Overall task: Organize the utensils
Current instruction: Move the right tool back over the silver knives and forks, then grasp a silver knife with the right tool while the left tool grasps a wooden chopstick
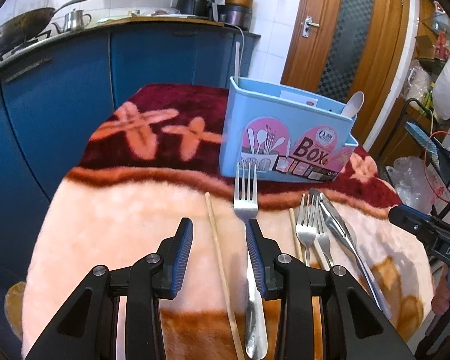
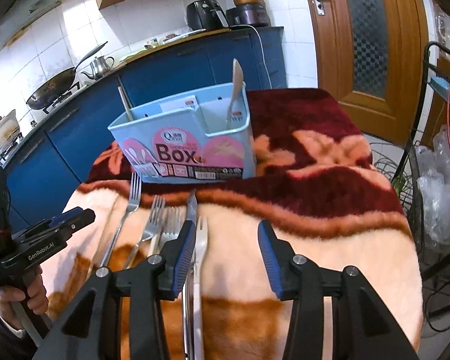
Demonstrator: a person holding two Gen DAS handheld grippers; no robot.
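A light blue utensil box [image 1: 285,138] [image 2: 189,138] stands upright on the blanket-covered table, with a pale spoon [image 1: 354,103] [image 2: 235,90] sticking out of its small side pocket. My left gripper [image 1: 219,222] hangs open over a steel fork [image 1: 245,198] that lies along its right pad, and a wooden chopstick [image 1: 222,270] also lies between the fingers. To the right lie more forks [image 1: 306,228] and a steel utensil [image 1: 336,222]. My right gripper [image 2: 226,223] is open above a white plastic fork [image 2: 201,240] that lies beside its left pad.
The fleece blanket [image 2: 330,240] drops off at the table's rounded edges. Blue kitchen cabinets [image 1: 60,96] with a wok [image 1: 12,33] and a kettle [image 1: 75,19] stand behind. A wire rack [image 2: 435,180] with plastic bags stands at the right, and a wooden door [image 1: 345,30] lies beyond.
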